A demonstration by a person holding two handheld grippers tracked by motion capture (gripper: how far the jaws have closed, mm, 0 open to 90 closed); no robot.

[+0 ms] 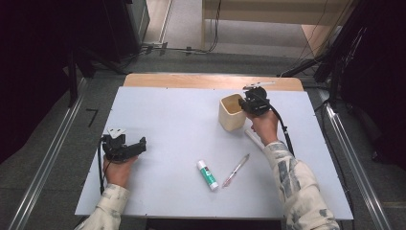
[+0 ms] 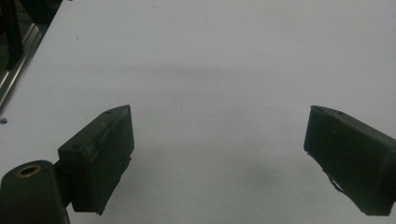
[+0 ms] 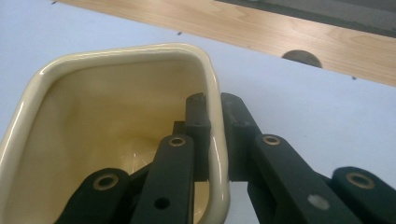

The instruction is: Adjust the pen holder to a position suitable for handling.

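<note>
Cream plastic is what my right gripper (image 3: 214, 140) has clamped: the wall of the square cup (image 1: 231, 112), with one jaw inside the rim and the other outside, pads pressed tight on that wall. In the high view I see the cup standing upright on the white bench (image 1: 158, 124), toward the far edge and nearer the right-hand side, with my right gripper (image 1: 253, 101) over its right wall.

My left gripper (image 1: 125, 147) sits near the left edge of the bench, closer to the near side. Its jaws stand wide apart with nothing between them; in the left gripper view I see bare white surface in the gap.

Toward the near edge, about mid-bench, lie a glue stick (image 1: 207, 175) and, just beside it on the right, a pen (image 1: 236, 169), not touching. Both are well apart from the cup.
</note>
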